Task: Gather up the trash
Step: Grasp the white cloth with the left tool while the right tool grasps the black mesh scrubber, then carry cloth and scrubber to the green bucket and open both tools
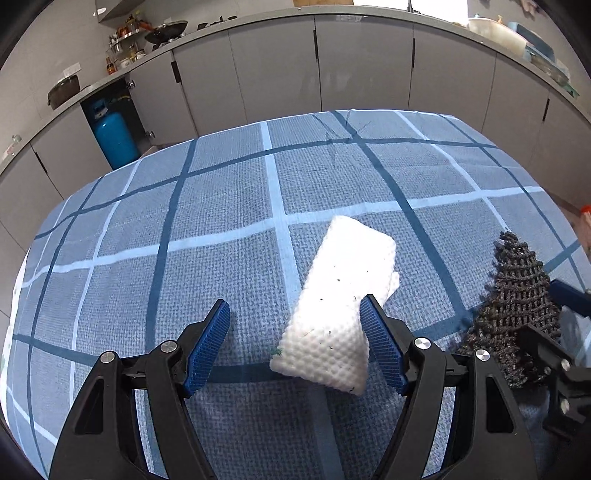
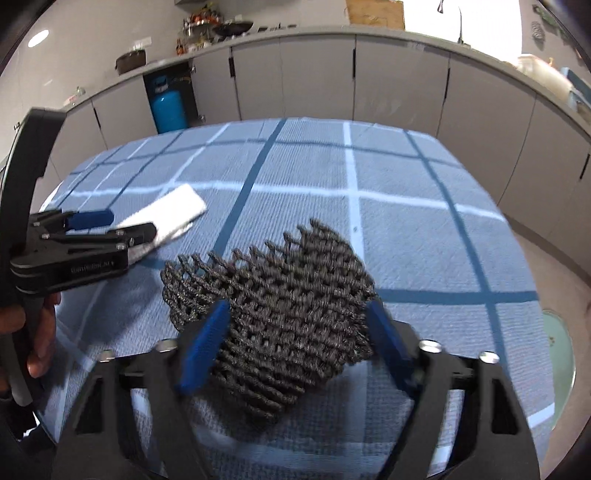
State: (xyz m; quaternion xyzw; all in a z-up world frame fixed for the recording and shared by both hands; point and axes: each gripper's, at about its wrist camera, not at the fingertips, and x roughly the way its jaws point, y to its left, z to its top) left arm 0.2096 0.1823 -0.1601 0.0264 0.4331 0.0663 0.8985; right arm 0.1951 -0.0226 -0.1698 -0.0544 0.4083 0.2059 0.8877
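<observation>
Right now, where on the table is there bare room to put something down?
The checked tablecloth is bare along its far half, toward the grey cabinets, and on its left, beside the white foam piece. The near side is crowded: the foam piece, the black net and both grippers sit close together.

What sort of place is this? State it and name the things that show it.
Most likely a home kitchen: a long counter over grey cabinets, a pan on it, and a blue gas cylinder in an open cabinet bay.
</observation>
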